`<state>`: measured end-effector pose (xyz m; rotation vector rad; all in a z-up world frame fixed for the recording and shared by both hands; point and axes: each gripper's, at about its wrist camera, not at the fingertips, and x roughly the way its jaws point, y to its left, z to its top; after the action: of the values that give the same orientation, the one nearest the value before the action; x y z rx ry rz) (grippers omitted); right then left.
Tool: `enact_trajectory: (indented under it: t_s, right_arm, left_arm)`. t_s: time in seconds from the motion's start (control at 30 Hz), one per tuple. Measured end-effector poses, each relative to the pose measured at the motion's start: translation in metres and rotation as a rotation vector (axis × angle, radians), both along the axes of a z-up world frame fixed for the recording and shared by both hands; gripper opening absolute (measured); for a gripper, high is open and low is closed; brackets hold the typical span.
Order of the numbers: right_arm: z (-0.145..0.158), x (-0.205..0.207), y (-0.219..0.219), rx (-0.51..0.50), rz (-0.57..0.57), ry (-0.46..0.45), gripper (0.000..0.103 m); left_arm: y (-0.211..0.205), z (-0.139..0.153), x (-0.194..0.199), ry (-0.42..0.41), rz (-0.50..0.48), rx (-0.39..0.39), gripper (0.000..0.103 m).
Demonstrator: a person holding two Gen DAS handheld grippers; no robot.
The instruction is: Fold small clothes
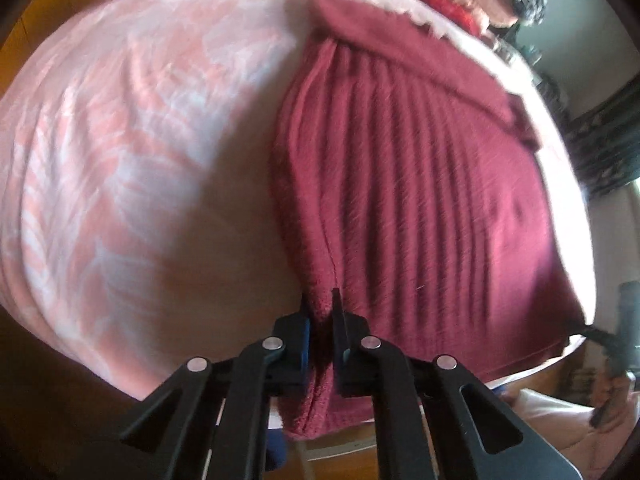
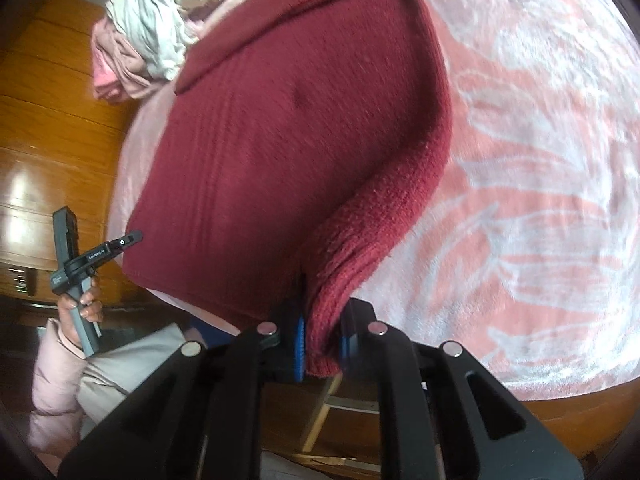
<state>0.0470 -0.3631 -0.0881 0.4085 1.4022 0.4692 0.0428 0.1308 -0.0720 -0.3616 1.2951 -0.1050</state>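
A home bedroom: pink patterned blanket, heaped clothes, wooden floor.

Strong fisheye bulge, dark vignette at corners. Daylit, patchy: sun patch on pink blanket, shade nearer the lens. Glare on wooden floor. Motion blur smearing maroon sweater knit throughout.

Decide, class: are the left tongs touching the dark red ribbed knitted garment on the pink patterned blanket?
Touching. In the left wrist view, the left tongs are shut on the dark red ribbed knitted garment, its near edge bunched and pinched between both fingers.
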Motion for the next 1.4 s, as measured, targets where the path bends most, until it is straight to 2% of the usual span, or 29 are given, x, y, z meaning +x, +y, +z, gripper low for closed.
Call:
enact_trajectory:
  t_s: [0.17,0.3,0.53,0.67,0.8,0.93,1.1,1.2,1.23,1.3,1.33,1.37,1.4]
  right_arm:
    - [0.019,0.017,-0.007,0.064,-0.031,-0.022,0.011]
    - [0.037,0.049,-0.011,0.075,-0.066,-0.048,0.011]
    - [0.051,0.117,-0.013,0.049,-0.136,-0.055,0.011]
    - [0.038,0.155,-0.010,0.033,-0.172,-0.037,0.011]
    - [0.014,0.191,-0.015,0.014,-0.200,-0.008,0.011]
    - [-0.011,0.218,-0.016,0.024,-0.224,0.027,0.011]
    - [-0.036,0.249,-0.028,0.064,-0.256,0.076,0.014]
    - [-0.037,0.260,-0.043,0.082,-0.297,0.070,0.019]
    - [-0.035,0.262,-0.049,0.073,-0.314,0.055,0.028]
    - [-0.033,0.265,-0.062,0.087,-0.329,0.041,0.037]
    - [-0.031,0.265,-0.067,0.098,-0.339,0.035,0.037]
    - [-0.028,0.264,-0.073,0.102,-0.343,0.020,0.037]
    - [-0.022,0.263,-0.077,0.094,-0.326,-0.009,0.037]
  left_arm:
    - [0.003,0.026,0.010,-0.057,0.012,-0.076,0.008]
    - [0.005,0.033,0.028,-0.087,0.057,-0.102,0.008]
    - [0.025,0.037,0.091,-0.114,0.153,-0.077,0.008]
    - [0.027,0.029,0.125,-0.106,0.165,-0.050,0.008]
    - [0.030,0.008,0.164,-0.087,0.182,-0.012,0.008]
    - [0.031,-0.012,0.198,-0.078,0.206,-0.033,0.008]
    - [0.027,-0.036,0.231,-0.040,0.182,-0.022,0.009]
    - [0.037,-0.041,0.245,-0.007,0.206,-0.086,0.012]
    - [0.040,-0.040,0.247,0.001,0.209,-0.110,0.013]
    - [0.048,-0.038,0.250,0.005,0.210,-0.162,0.018]
    - [0.052,-0.036,0.250,-0.002,0.212,-0.172,0.024]
    - [0.056,-0.033,0.250,-0.014,0.220,-0.166,0.040]
    - [0.062,-0.025,0.248,-0.043,0.237,-0.139,0.048]
